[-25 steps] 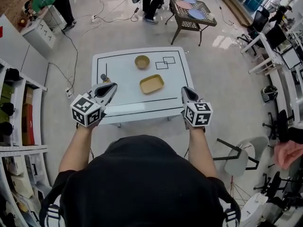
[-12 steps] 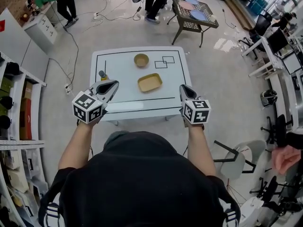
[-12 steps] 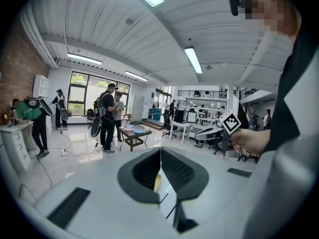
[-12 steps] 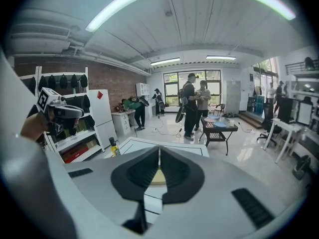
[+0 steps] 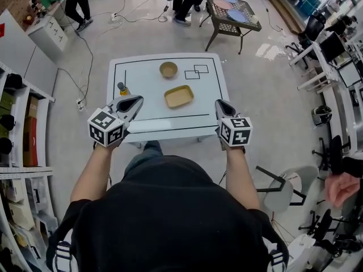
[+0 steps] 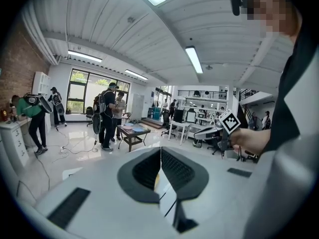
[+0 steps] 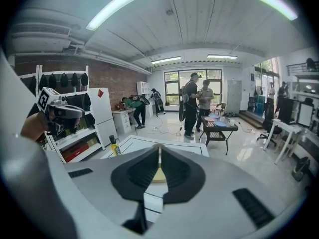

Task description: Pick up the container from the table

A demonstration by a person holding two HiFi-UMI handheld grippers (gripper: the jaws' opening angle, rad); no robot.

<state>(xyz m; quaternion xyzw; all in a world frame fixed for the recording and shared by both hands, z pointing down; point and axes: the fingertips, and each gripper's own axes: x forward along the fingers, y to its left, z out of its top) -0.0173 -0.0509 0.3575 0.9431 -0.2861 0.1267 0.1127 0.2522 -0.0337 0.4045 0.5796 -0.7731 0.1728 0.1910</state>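
Container point(image 5: 179, 96): one shallow yellow rectangular tray, lying open side up near the middle of the white table point(image 5: 211, 95), its long axis running roughly from 8 to 2 o'clock in the head view. One round bowl point(image 5: 168, 69) sits at its 11 o'clock, apart from it, and one small bottle point(image 5: 121, 88) at its 9 o'clock by the table's edge. Two grippers hover over the near edge: left gripper point(image 5: 135, 102) at 8 o'clock, right gripper point(image 5: 220, 104) at 4 o'clock, both with jaws pressed together on nothing.

container point(image 5: 179, 96) at the table's point(image 5: 143, 79) middle, bowl point(image 5: 168, 69) behind it, bottle point(image 5: 122, 88) at the table's left edge
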